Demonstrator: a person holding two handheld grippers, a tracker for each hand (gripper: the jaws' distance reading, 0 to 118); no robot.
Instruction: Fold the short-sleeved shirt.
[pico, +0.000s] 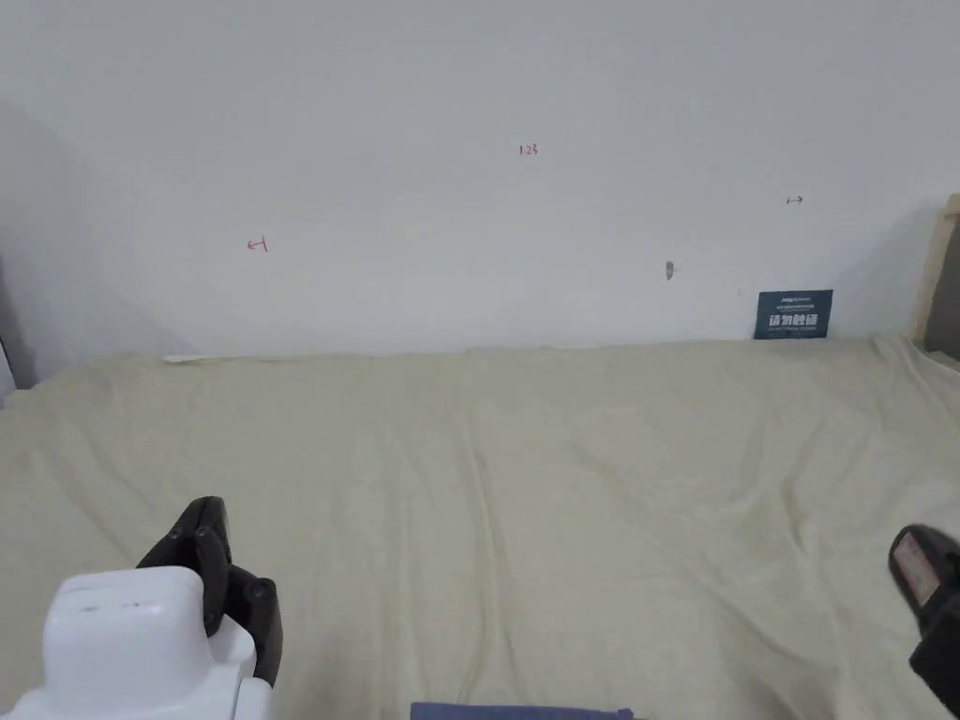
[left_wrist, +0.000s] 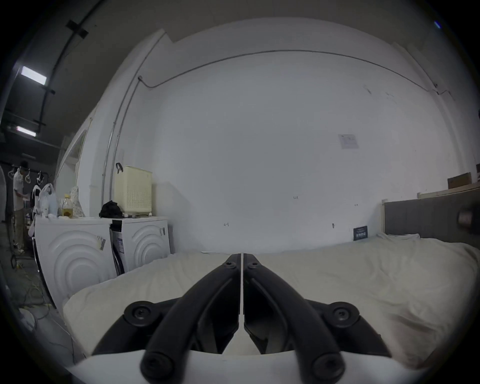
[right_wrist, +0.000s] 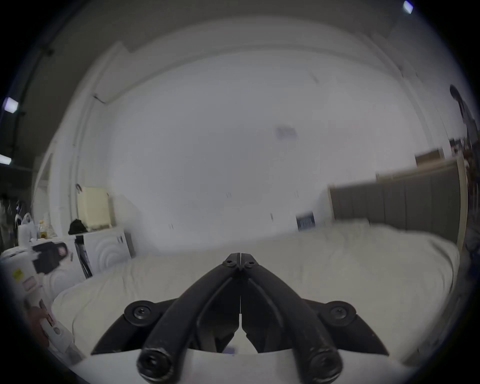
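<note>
Cream-sheeted bed (pico: 525, 487), rumpled, pushed up against a white wall (pico: 469, 141), small blue sign (pico: 793, 314) propped where sheet meets wall. Beside the bed, two white washing machines (left_wrist: 140, 241) topped with a cream perforated basket (left_wrist: 133, 192), black bundle (left_wrist: 111, 209) and yellow bottle (left_wrist: 68, 206). Grey padded headboard (left_wrist: 428, 218) at the bed's far end.

Left tool (pico: 208, 534) and right tool (pico: 923, 572) hover over beige sheet (pico: 562, 469).
</note>
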